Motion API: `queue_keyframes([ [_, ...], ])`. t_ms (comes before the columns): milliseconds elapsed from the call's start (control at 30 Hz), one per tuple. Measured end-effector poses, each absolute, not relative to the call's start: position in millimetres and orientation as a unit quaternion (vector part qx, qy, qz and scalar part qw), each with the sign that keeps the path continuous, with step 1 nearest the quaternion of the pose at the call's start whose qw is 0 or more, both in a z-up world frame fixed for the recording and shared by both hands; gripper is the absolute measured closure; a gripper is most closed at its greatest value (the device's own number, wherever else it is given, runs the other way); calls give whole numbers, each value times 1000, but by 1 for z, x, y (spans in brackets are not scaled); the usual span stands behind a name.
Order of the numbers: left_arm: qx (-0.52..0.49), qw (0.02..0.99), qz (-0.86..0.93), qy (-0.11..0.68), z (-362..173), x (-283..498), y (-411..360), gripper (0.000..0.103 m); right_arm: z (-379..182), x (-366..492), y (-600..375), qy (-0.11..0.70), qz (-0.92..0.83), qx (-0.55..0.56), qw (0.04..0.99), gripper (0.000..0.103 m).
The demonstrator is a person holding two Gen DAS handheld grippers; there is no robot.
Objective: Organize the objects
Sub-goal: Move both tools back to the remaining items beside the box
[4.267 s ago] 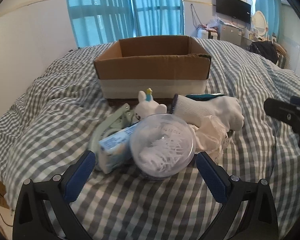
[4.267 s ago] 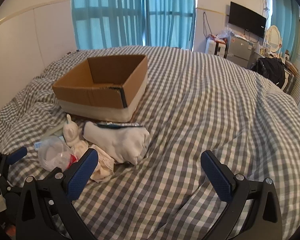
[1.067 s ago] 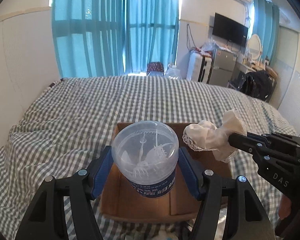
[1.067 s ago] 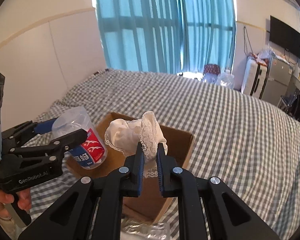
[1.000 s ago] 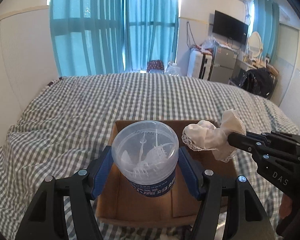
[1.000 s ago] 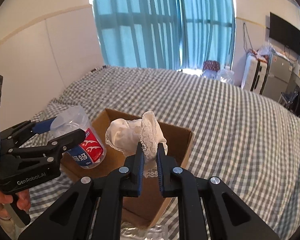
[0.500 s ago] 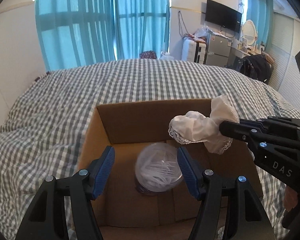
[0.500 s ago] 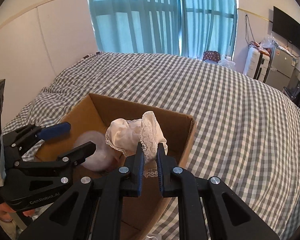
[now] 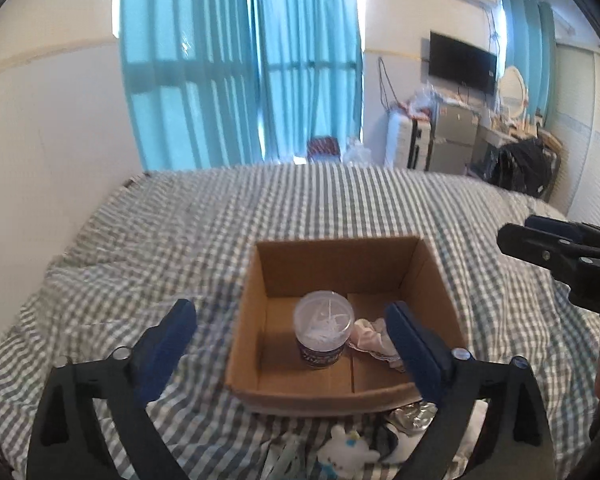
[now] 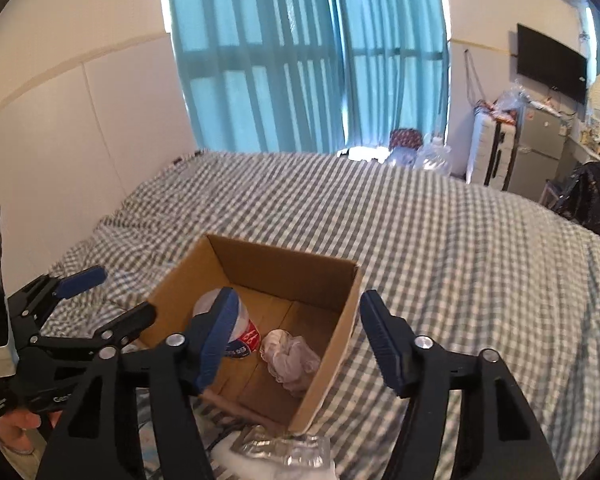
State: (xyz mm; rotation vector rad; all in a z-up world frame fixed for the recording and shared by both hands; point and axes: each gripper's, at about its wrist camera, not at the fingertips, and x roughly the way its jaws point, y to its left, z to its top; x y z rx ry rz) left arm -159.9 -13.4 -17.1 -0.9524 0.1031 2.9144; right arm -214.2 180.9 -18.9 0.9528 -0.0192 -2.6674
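Observation:
An open cardboard box sits on the checked bed. Inside it a clear plastic jar stands upright, and a white lace cloth lies crumpled just to its right. My left gripper hangs above the box's near side, its jaws opening wide with nothing between them. In the right wrist view the jar and cloth lie on the floor of the box. My right gripper hovers over them, jaws opening and empty. Each gripper shows in the other's view: right gripper, left gripper.
Just in front of the box lie a small white plush toy and a foil packet. The checked bedspread spreads out beyond the box. Teal curtains, a wall TV and a black bag stand far behind. A hand holds the left gripper.
The jar left my left gripper and stands in the box. The lace cloth dropped out of my right gripper beside it. Both grippers opened and drew up and back from the box.

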Motion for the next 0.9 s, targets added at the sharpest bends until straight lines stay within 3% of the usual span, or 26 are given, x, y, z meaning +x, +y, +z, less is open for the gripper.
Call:
queue_keyframes([
  [133,-289,26,956,35,5,-129,-16,1,11,-174,187,9,-940,308,146,29],
  [267,-273,18,961,35,18,-101,-19,0,32,-137,196,11,-948,284,145,13],
  [500,-275,-4,961,30,5,-60,-18,0,46,-89,206,30,-955,263,135,10],
  [667,-296,-18,955,21,-29,-46,-24,0,22,-76,206,36,-949,282,138,10],
  [900,-344,-34,938,34,-97,-39,-25,0,-59,-81,195,47,-926,351,129,10],
])
